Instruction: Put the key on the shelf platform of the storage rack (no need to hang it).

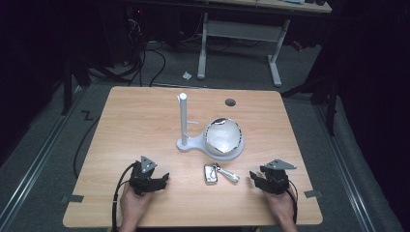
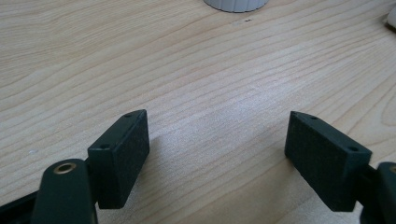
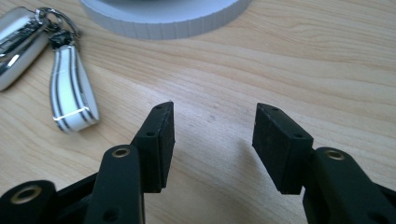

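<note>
From above, the left gripper [image 1: 151, 180] and right gripper [image 1: 269, 181] rest apart, jaws spread, empty; the car key [image 1: 211, 173] lies between them, below the stand [image 1: 186, 123]. The gripper views confirm this. Likely next: reach for it.

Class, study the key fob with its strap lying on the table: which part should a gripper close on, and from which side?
Probably the strap, taken from above by the right gripper, whose jaws stand open beside it. The strap is narrow and lies flat, clear of the white stand base; the key fob looks wider and glossy, likelier to slip.
</note>
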Available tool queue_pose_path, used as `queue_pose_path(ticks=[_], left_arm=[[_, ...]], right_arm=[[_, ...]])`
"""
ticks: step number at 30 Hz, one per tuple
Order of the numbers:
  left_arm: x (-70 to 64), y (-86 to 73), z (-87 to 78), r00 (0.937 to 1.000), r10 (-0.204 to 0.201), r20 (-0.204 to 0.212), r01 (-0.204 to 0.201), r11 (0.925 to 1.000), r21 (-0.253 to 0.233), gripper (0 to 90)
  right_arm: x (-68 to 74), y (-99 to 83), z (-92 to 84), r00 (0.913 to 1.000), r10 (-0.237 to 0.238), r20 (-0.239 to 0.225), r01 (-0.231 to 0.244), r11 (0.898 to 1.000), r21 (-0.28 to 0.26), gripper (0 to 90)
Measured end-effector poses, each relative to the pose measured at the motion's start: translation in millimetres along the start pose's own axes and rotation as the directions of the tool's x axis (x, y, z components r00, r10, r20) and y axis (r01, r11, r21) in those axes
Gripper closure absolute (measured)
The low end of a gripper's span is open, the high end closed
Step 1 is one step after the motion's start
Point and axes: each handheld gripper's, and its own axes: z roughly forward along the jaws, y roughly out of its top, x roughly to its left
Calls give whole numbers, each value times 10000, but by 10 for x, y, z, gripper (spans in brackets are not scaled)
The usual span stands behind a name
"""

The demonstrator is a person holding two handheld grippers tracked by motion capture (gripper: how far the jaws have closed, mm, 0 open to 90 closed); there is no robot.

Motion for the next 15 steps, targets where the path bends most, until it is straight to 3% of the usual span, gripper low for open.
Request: queue_pose_path(ticks=[15], left_arm=[[0, 0, 0, 10000, -3, 0, 3, 10000, -2, 225]], right_arm=[[145, 87, -98, 9981, -279, -556, 259, 9990, -366, 505]])
